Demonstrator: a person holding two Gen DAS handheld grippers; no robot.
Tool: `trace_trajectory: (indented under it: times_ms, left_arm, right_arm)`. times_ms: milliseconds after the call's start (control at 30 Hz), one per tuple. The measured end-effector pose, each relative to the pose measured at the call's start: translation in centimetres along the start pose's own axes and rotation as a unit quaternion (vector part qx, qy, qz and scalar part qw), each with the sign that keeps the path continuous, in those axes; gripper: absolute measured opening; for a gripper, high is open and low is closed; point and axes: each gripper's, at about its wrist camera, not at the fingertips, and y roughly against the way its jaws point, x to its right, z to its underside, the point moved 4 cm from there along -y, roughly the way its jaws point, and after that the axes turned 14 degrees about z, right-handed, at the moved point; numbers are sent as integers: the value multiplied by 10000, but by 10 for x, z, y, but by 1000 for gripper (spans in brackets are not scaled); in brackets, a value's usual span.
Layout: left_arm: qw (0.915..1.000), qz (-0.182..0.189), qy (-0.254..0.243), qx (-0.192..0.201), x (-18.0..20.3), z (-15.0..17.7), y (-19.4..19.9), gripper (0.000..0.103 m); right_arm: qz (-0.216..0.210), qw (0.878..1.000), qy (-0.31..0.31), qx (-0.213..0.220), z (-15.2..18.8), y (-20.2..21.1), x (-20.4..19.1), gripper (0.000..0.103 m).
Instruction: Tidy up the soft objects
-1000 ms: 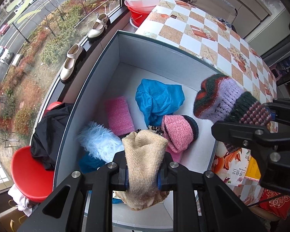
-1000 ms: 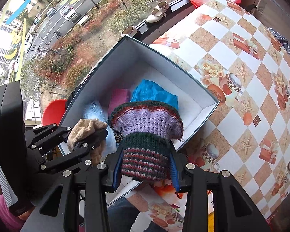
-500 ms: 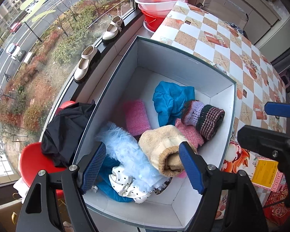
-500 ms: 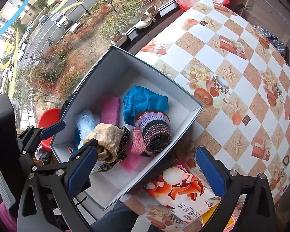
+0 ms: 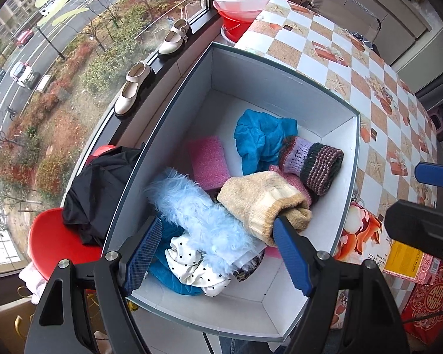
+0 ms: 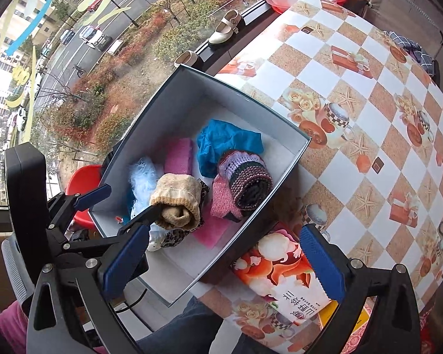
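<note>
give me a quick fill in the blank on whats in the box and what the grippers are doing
1. The tan rolled sock and the striped knit roll both lie inside the grey ____.
2. Both the left gripper and the right gripper have their jaws ____.
3. The blue cloth sits beside a flat ____ sponge.
4. On the window ledge stands a pair of cream ____.

Missing words: box; open; pink; shoes

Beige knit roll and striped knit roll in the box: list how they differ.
The beige knit roll is one plain tan colour with a paler cuff; the striped knit roll has lilac, dark green and maroon bands. The beige one lies against the fluffy blue piece; the striped one lies against the blue cloth. Both are rolled up, lie free in the grey box and rest on a pink knit.
</note>
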Motion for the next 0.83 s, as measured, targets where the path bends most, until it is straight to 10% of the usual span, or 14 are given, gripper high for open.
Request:
trace_trajectory:
  times_ms: [833]
  left_arm:
    - [9979, 587, -181, 182, 12, 12, 9, 81]
  right_arm:
    - [132, 9998, -123, 1, 14, 7, -2, 103]
